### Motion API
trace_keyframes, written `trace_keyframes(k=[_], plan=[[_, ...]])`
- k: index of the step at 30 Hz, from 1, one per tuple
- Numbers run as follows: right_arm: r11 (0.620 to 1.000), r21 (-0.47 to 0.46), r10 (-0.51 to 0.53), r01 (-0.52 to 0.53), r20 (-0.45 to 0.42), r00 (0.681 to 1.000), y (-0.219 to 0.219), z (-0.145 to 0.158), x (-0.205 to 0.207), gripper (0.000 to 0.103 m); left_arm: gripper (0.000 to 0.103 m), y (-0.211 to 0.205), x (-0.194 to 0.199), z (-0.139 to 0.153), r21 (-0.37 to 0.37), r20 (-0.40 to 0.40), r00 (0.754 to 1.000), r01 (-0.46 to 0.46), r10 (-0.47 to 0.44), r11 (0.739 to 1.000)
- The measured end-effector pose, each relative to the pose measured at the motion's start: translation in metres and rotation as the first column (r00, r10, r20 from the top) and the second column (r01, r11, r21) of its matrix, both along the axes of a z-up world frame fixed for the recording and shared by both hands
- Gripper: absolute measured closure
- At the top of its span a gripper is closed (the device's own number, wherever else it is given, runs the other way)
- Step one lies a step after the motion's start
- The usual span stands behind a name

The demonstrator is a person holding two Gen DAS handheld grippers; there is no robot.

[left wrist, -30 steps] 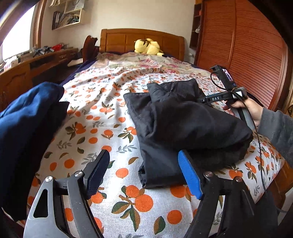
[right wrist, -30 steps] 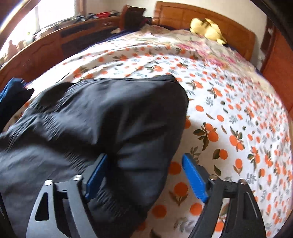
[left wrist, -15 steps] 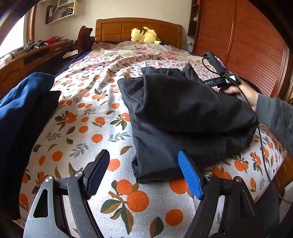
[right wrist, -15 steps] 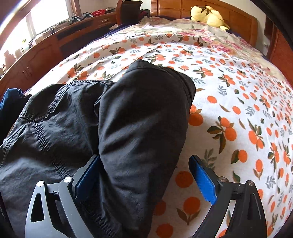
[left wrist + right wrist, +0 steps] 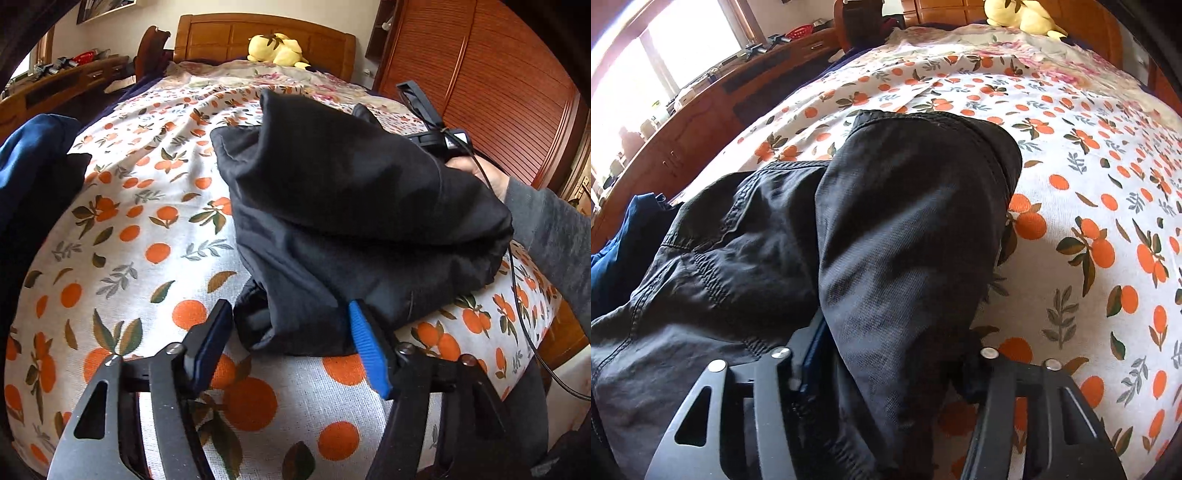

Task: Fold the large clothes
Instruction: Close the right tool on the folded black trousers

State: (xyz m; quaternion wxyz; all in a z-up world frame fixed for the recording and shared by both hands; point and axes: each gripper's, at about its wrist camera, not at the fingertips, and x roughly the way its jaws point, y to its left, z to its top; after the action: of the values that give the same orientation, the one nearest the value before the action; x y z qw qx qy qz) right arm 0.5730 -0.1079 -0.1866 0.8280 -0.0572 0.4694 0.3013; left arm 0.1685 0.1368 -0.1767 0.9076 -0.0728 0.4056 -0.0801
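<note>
Here, right hand (image 5: 480, 173) beside black garment (image 5: 351, 192)

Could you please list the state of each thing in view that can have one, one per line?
black garment: partly folded, bunched, lying on the bed.
left gripper: open, fingers either side of the garment's near corner.
right gripper: around a thick fold of the garment; closure cannot be told.
blue garment: heaped at the bed's edge.
bedsheet: spread out, slightly wrinkled.
plush toy: lying at the headboard.
</note>
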Motion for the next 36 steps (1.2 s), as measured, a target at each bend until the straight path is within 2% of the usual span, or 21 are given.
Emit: trace_keyframes(k=[2,6,9,10,15,17,20,25,30,36], plan=[[1.0,-0.004,-0.001,0.001,0.005,1.0,0.001,0.001,-0.001,0.055,0.043,0.0,-0.001,0.0,-0.011,-0.001,1.0,0.003,-0.003,1.0],[1.0,-0.003,-0.001,0.001,0.016,1.0,0.0,0.002,-0.003,0.059,0.065,0.002,-0.004,0.001,-0.059,-0.004,1.0,0.022,-0.022,0.998],[1.0,-0.004,0.003,-0.003,0.035,0.999,0.0,0.007,-0.01,0.066,0.082,0.0,-0.005,0.004,-0.087,0.007,0.999,0.042,-0.041,0.995],[1.0,-0.005,0.009,-0.009,0.053,0.999,0.0,0.01,-0.014,0.069,0.085,0.0,-0.007,0.005,-0.09,0.013,0.999,0.043,-0.042,0.995],[0.999,0.032,0.036,-0.04,0.134,0.99,-0.01,0.023,-0.029,0.077,0.09,0.001,-0.014,0.024,-0.072,0.108,0.994,-0.006,0.013,0.997],[0.997,0.042,0.055,-0.064,0.188,0.981,-0.012,0.03,-0.04,0.078,0.091,0.006,-0.016,0.028,-0.086,0.129,0.991,-0.024,0.035,0.996],[0.997,0.051,0.053,-0.066,0.223,0.973,-0.013,0.037,-0.054,0.08,0.092,0.011,-0.018,0.031,-0.087,0.15,0.986,-0.053,0.066,0.995],[0.998,0.055,0.017,-0.032,0.247,0.969,-0.016,0.041,-0.07,0.08,0.093,0.018,-0.021,0.035,-0.078,0.184,0.979,-0.074,0.087,0.994],[0.997,0.075,0.005,-0.024,0.239,0.971,-0.027,0.051,-0.093,0.081,0.093,0.012,-0.03,0.053,-0.013,0.227,0.968,-0.104,0.104,0.994],[0.998,0.045,0.028,-0.04,0.241,0.97,-0.049,0.065,-0.132,0.081,0.093,-0.002,-0.048,0.064,0.007,0.203,0.975,-0.094,0.091,0.996]])
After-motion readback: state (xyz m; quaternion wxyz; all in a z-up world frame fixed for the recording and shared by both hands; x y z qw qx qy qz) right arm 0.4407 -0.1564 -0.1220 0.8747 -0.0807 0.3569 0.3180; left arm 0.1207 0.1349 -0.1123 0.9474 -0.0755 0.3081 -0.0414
